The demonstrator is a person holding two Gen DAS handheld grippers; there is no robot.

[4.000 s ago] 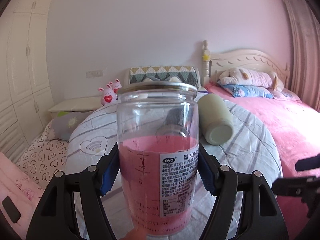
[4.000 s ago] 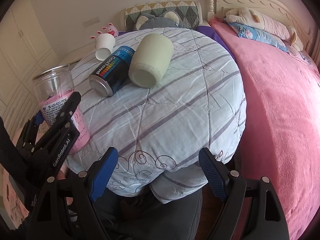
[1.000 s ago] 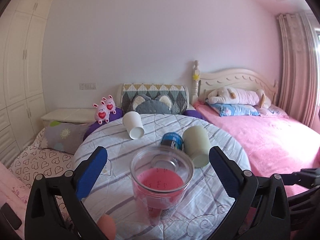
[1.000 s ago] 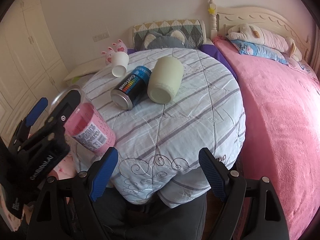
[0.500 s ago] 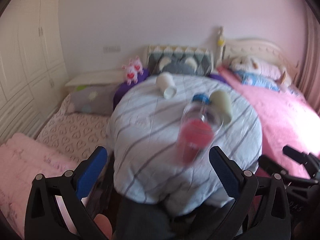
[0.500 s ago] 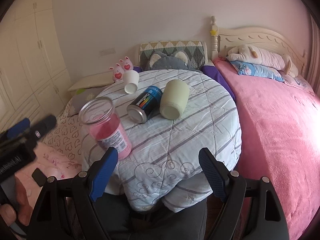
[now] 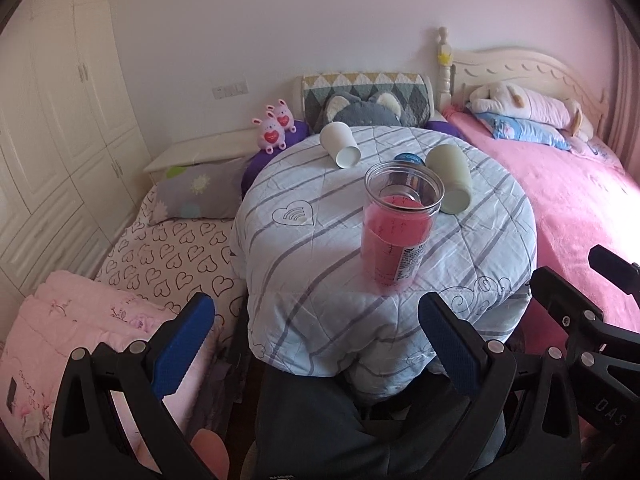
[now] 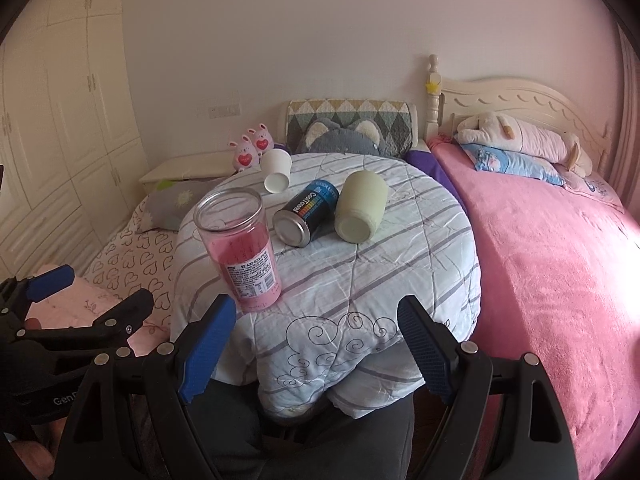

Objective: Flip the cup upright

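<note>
A clear jar with a pink lining point(image 7: 398, 228) stands upright, mouth up, near the front edge of the round quilt-covered table point(image 7: 320, 248); it also shows in the right wrist view point(image 8: 240, 250). My left gripper point(image 7: 316, 346) is open and empty, pulled back below the table edge. My right gripper point(image 8: 318, 350) is open and empty, also back from the table. A white paper cup point(image 8: 277, 176), a dark can point(image 8: 306, 212) and a pale green cup point(image 8: 360, 206) lie on their sides behind the jar.
A pink bed point(image 8: 552, 264) runs along the right. A heart-print mattress point(image 7: 160, 256) and grey pillow point(image 7: 196, 196) lie to the left, with white wardrobes point(image 7: 52, 120) beyond. Cushions and plush toys point(image 7: 276, 128) sit behind the table.
My left gripper let go of the jar, which now stands upright on the table, and drew back and down. My right gripper also pulled back a little.
</note>
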